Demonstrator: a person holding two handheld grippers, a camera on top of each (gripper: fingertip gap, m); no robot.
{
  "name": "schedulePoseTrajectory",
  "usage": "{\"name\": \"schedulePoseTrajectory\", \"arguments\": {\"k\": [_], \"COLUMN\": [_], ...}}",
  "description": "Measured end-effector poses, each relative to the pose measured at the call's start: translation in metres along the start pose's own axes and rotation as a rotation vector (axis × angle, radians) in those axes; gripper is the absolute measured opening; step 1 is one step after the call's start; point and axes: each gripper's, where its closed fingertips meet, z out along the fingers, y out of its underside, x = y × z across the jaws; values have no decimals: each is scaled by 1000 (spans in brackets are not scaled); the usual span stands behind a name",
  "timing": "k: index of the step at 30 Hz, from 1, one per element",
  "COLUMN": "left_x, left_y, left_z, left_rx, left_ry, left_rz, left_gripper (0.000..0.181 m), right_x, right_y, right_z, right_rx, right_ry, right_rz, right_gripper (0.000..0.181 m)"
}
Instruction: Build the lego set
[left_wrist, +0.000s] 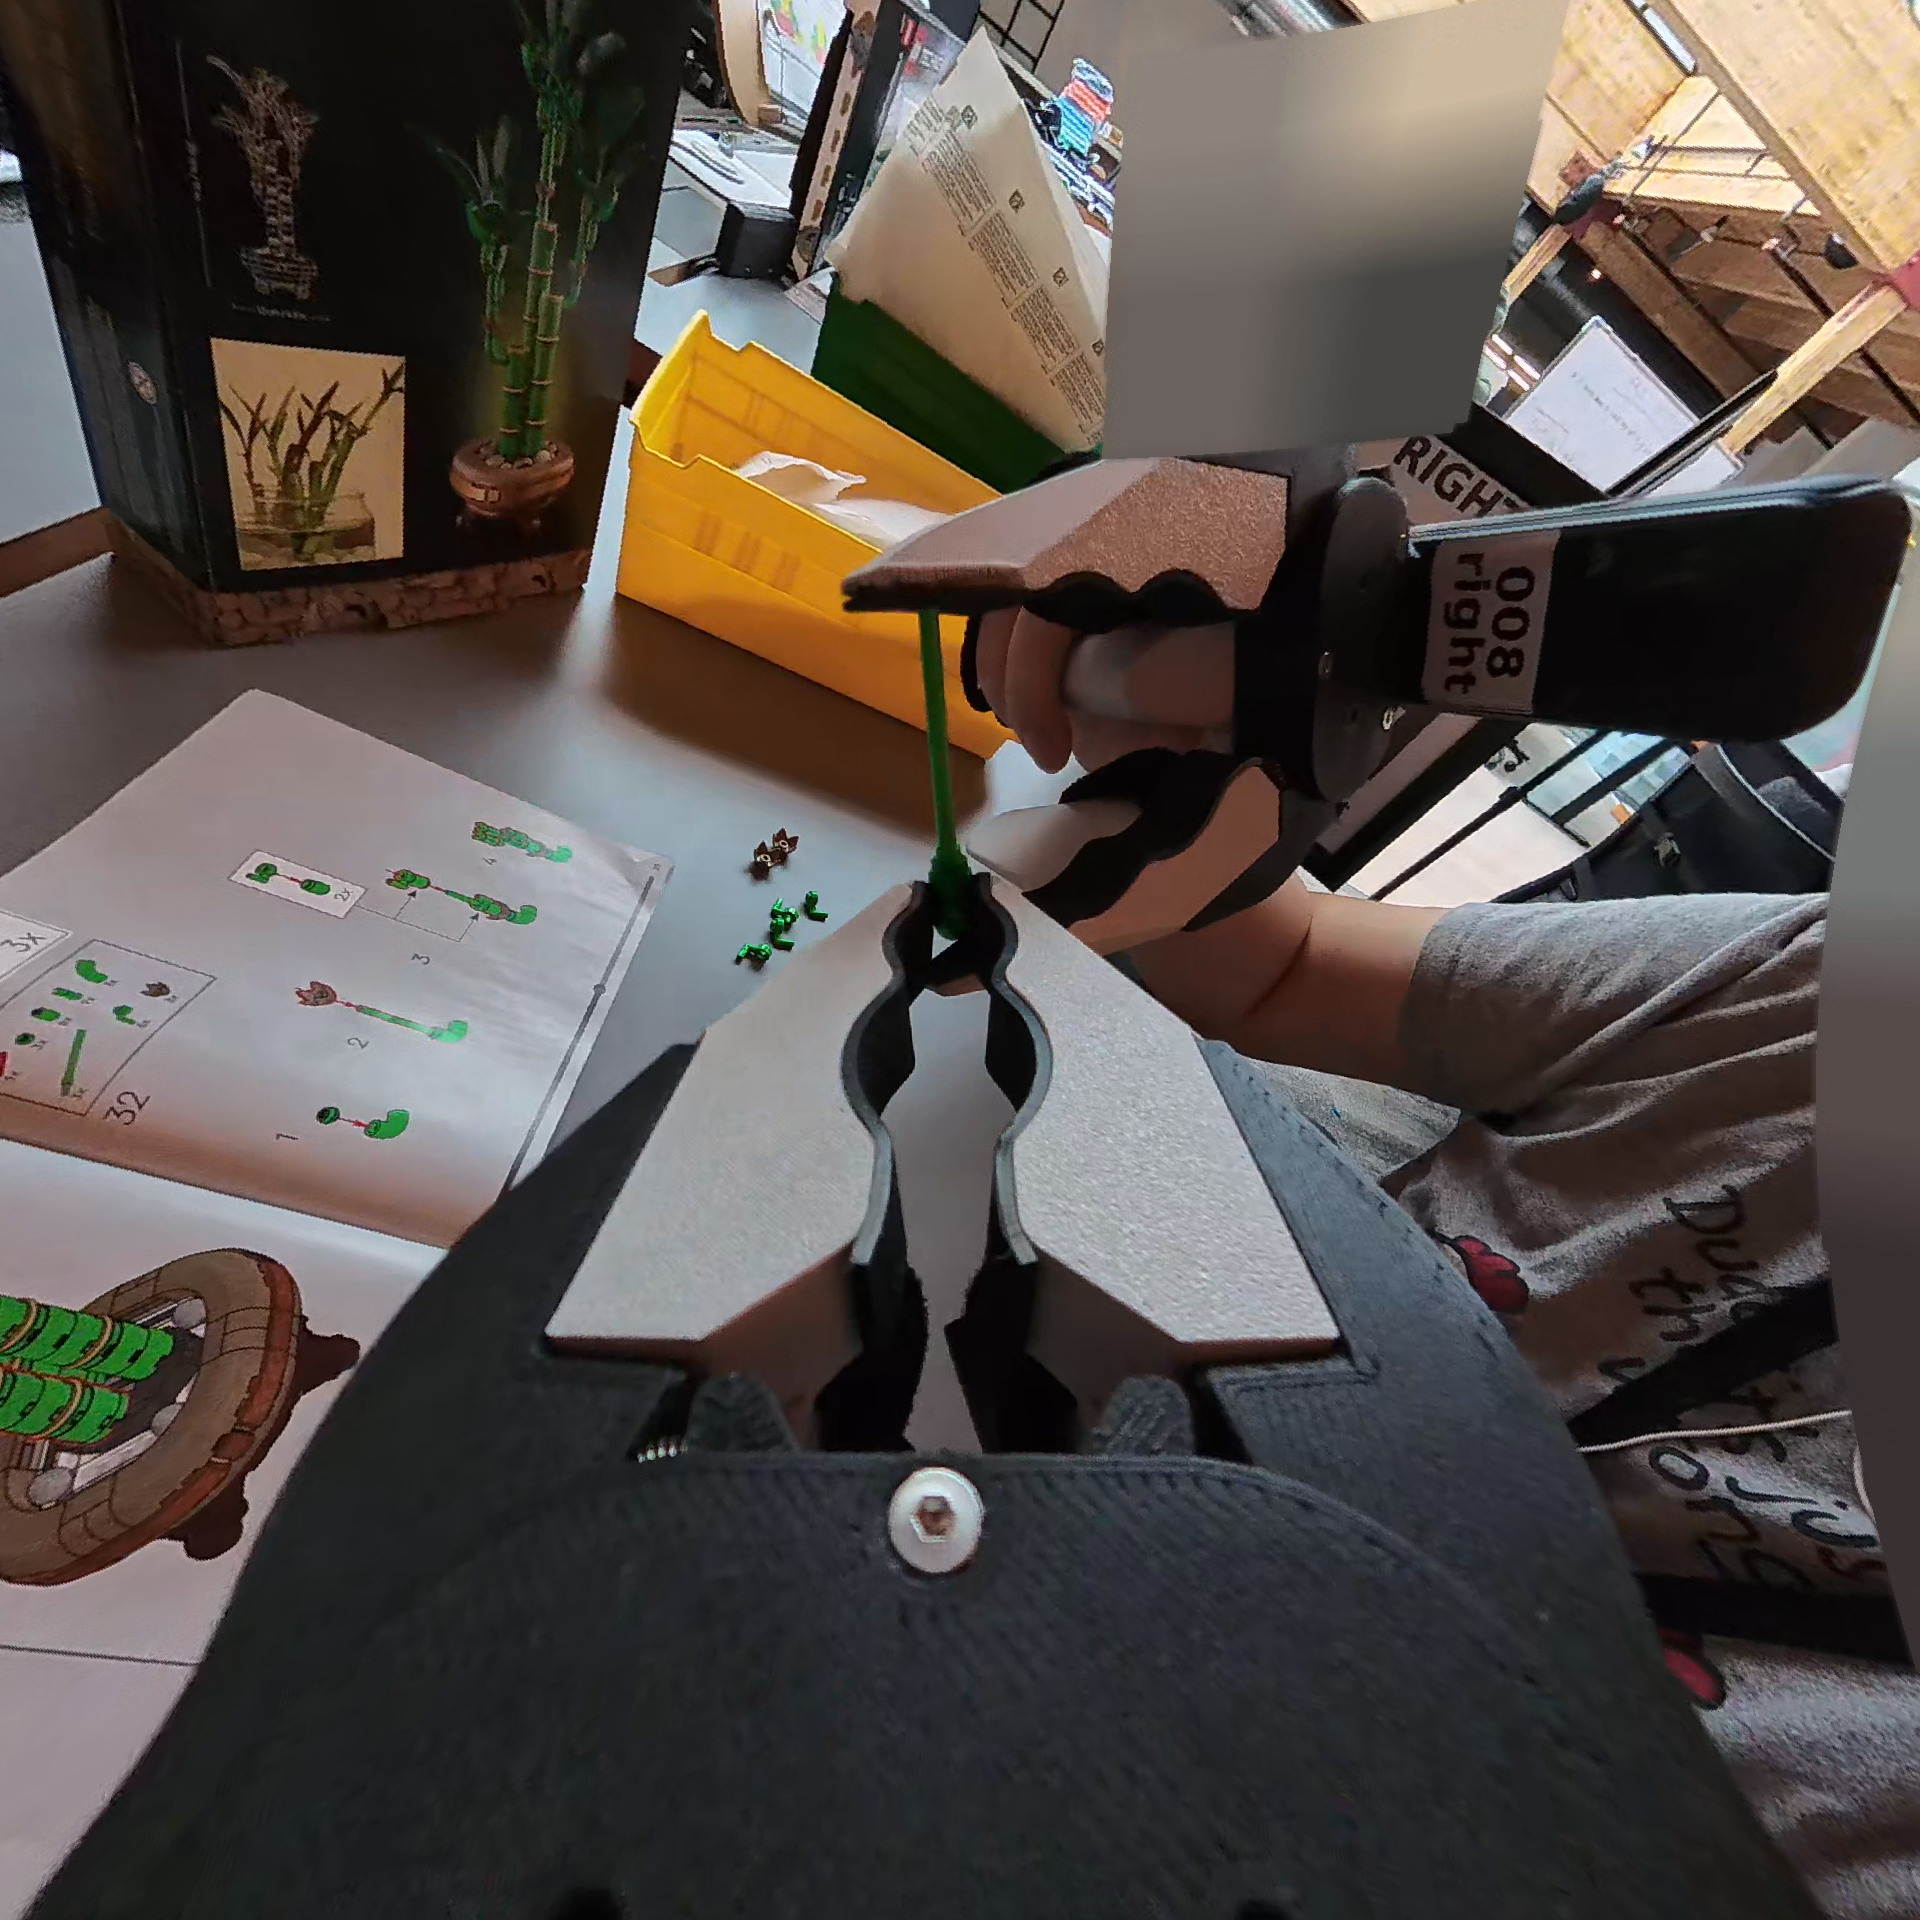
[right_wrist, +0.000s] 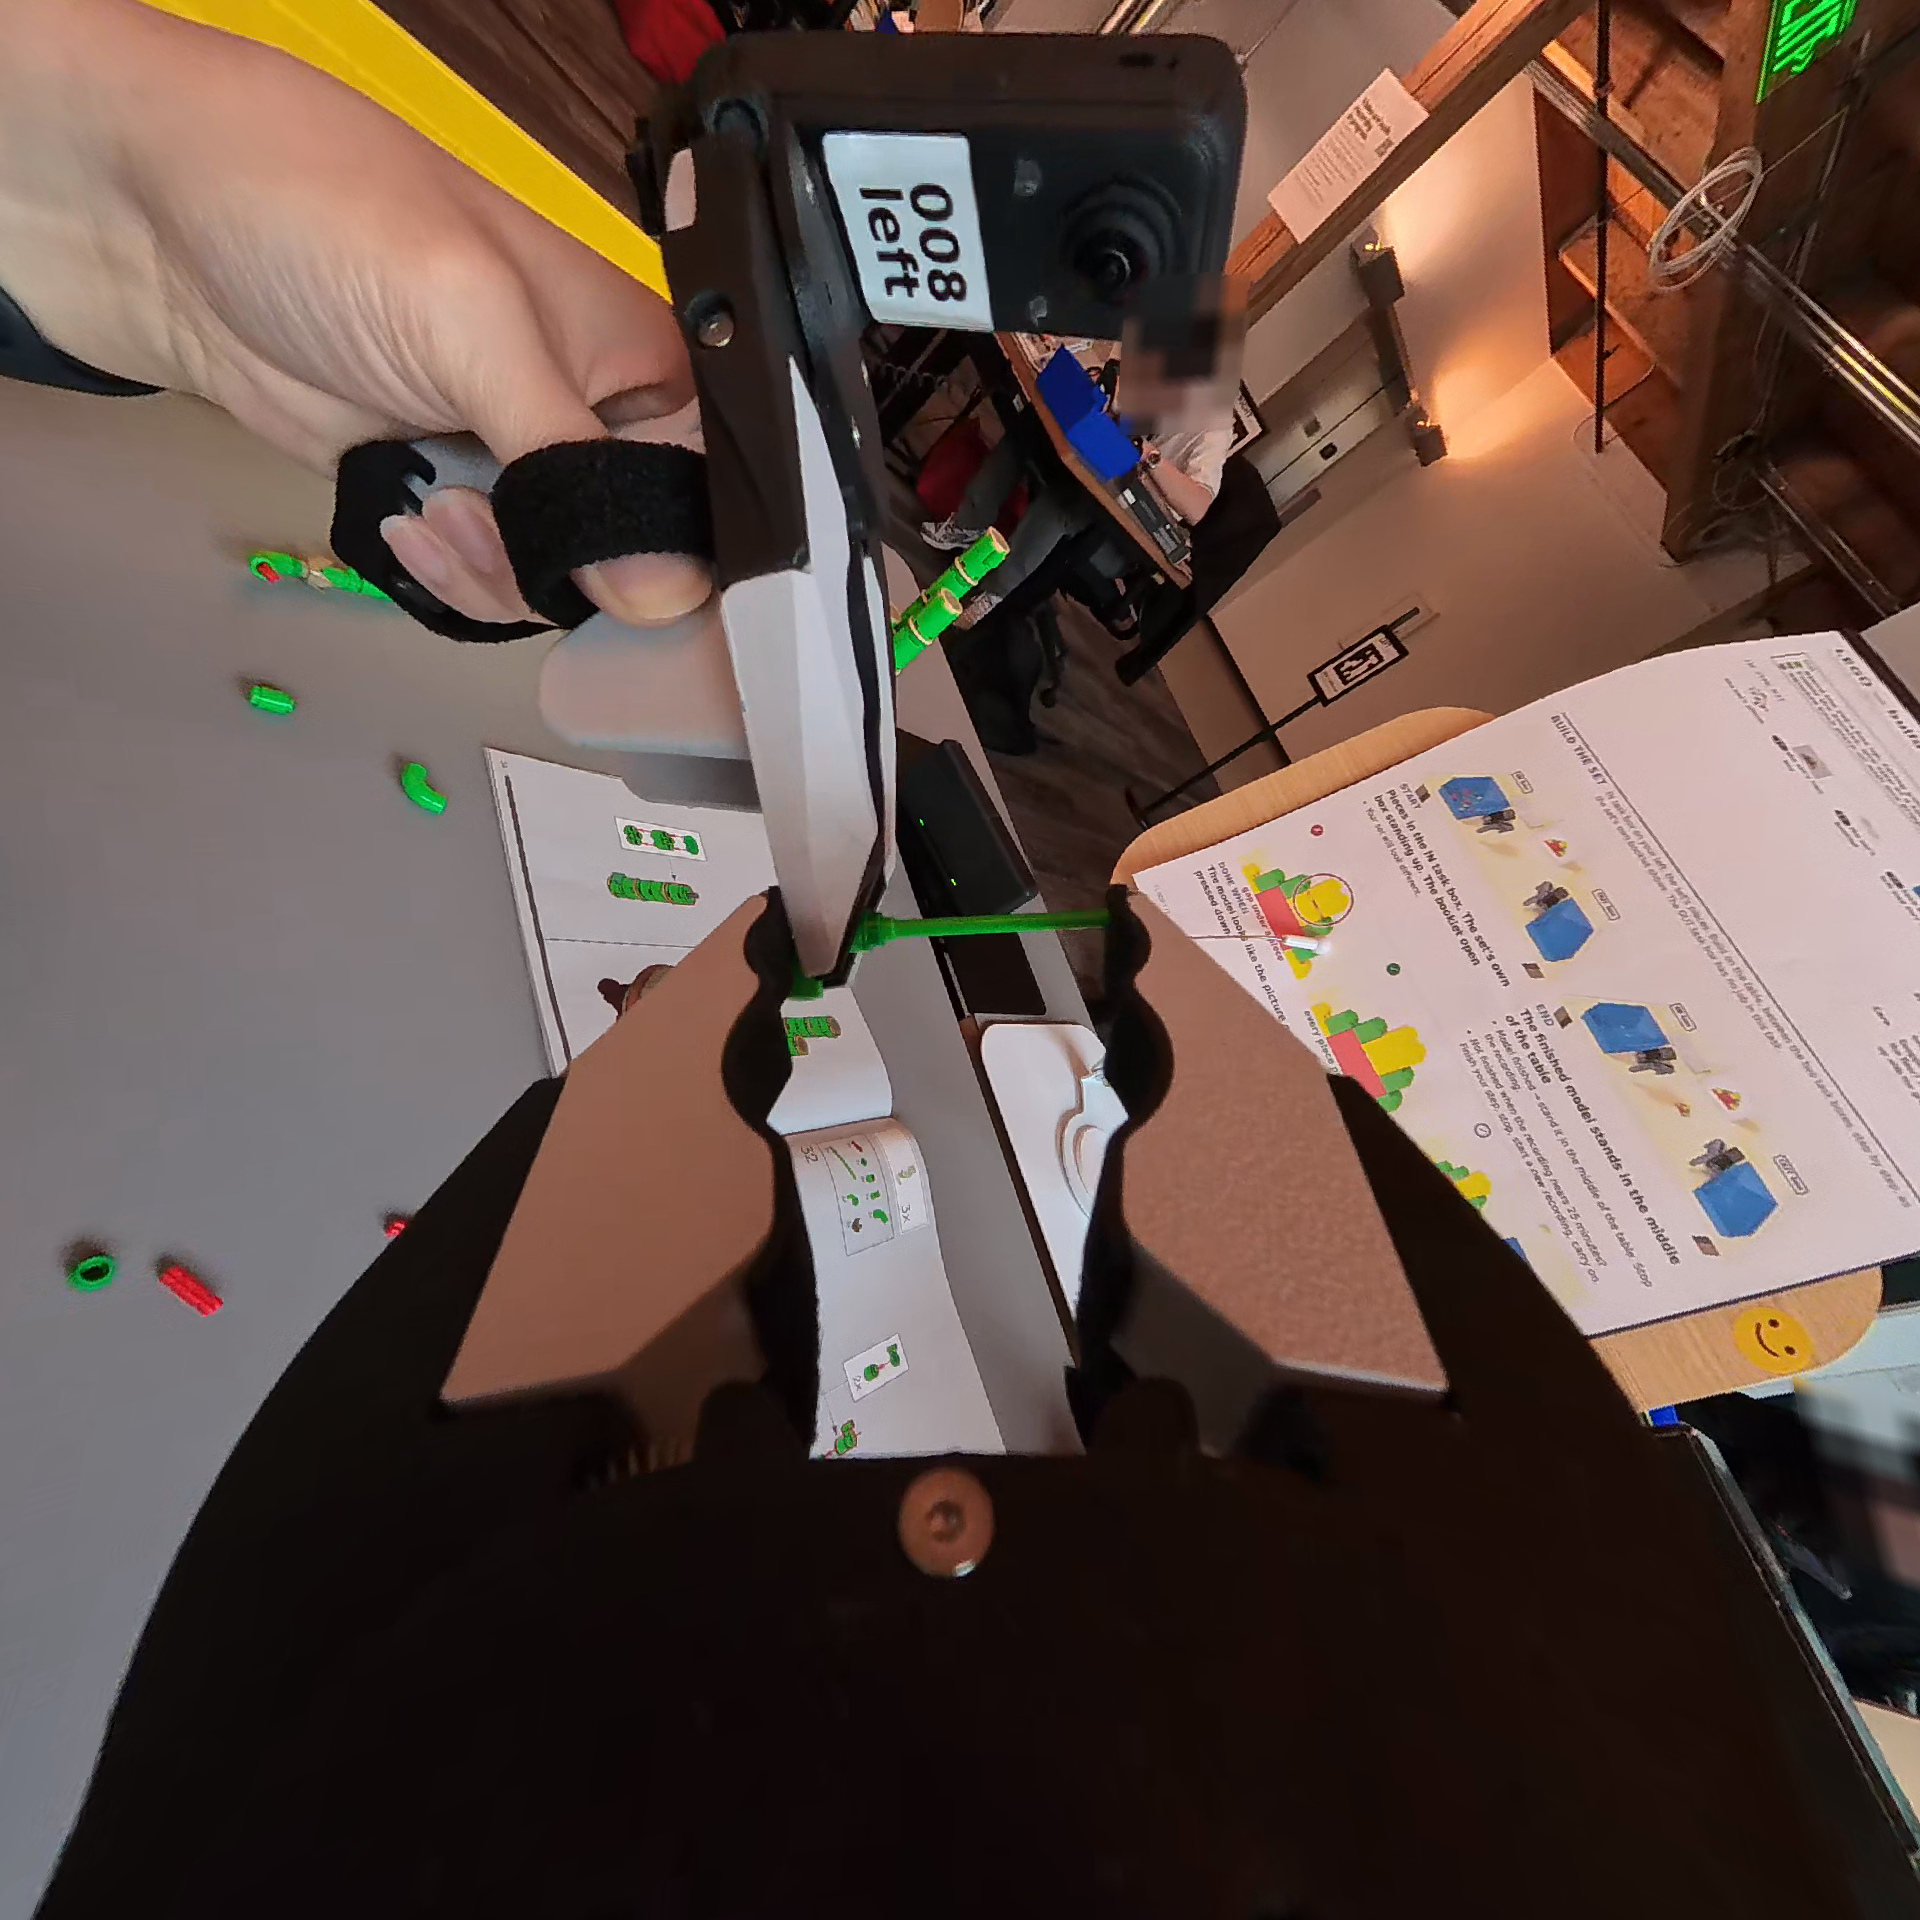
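A yellow bin (left_wrist: 769, 540) with white paper inside sits on the grey table (left_wrist: 582, 707), beside a green bin (left_wrist: 914, 374) holding paper sheets. A printed sheet (right_wrist: 1621, 966) lies on a wooden board (right_wrist: 1299, 779).

booklet (left_wrist: 312, 935) left of loose pieces (left_wrist: 779, 925) | bin (left_wrist: 727, 499) behind | box (left_wrist: 343, 312) behind booklet

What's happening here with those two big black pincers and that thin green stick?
A person is building a Lego plant, using a hand-held gripper in each hand. The left gripper is shut on the knobbed end of a thin green rod. The right gripper is open, with the rod spanning the gap between its fingertips. An instruction booklet lies open on the table, with small green pieces loose beside it and a yellow bin behind.
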Motion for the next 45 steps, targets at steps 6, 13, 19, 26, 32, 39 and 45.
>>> {"name": "schedulePoseTrajectory", "arguments": {"k": [6, 13, 19, 26, 32, 39, 45], "left_x": [-2, -6, 0, -7, -4, 6, 6], "left_y": [1, 4, -4, -25, -53, -61, -54], "left_z": [1, 1, -5, -38, -95, -119, -107], "left_rx": [-1, -10, 27, 111, 256, 307, 255], "left_ry": [1, -6, 24, -79, -181, -197, -172], "left_rz": [-21, -32, -4, 73, 145, 175, 164], "left_gripper": [5, 5, 5, 5, 5, 5, 5], "right_x": [-1, -2, 3, 35, 13, -28, -64], "right_y": [2, 5, -3, 2, 77, 231, 254], "right_z": [1, 4, 3, -35, -55, -107, -125], "right_rx": [-1, -3, 62, 80, -169, -885, -961], "right_ry": [-3, -5, 6, -22, -276, -433, -608], "right_rz": [3, 7, 55, 171, 292, 413, 527], "right_gripper": [57, 57, 63, 74, 37, 23, 22]}}
